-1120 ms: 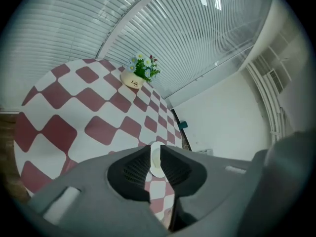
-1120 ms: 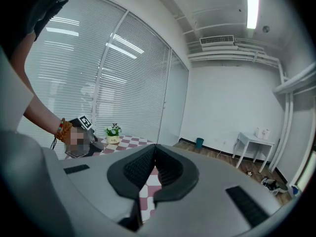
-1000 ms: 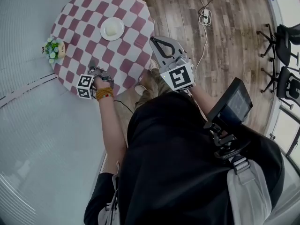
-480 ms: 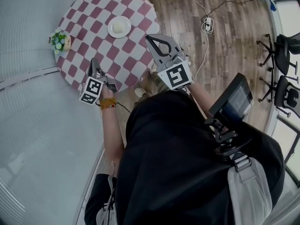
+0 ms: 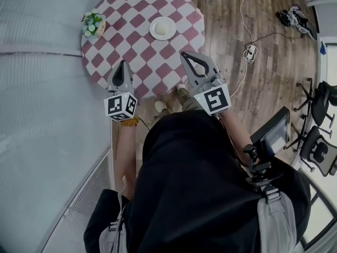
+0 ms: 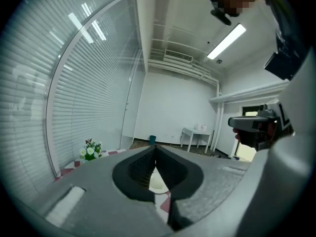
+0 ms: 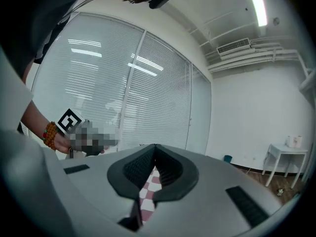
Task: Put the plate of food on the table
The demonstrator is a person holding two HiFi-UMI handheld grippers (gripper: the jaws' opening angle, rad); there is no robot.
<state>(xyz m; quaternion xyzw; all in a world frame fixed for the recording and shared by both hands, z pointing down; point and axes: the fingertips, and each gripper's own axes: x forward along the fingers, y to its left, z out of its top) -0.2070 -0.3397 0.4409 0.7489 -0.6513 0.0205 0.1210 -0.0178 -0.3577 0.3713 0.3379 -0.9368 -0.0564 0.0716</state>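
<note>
A white plate of pale food (image 5: 162,28) sits on the round red-and-white checked table (image 5: 131,41), toward its far right side. In the left gripper view the plate (image 6: 158,182) shows through the gap behind the jaws. My left gripper (image 5: 124,63) hovers over the table's near edge, shut and empty, its tips meeting (image 6: 155,147). My right gripper (image 5: 185,54) is held by the table's near right edge, also shut on nothing (image 7: 155,146). Both point level toward the table, well short of the plate.
A small pot of flowers (image 5: 93,23) stands at the table's left edge. Glass walls with blinds run along the left. Cables and a power strip (image 5: 251,50) lie on the wood floor to the right, with office chairs (image 5: 321,101) beyond. A white side table (image 6: 197,132) stands far back.
The left gripper has risen from the table edge and rolled, so its marker cube now faces up. The right gripper has lifted a little. The plate stays where it was on the table.
</note>
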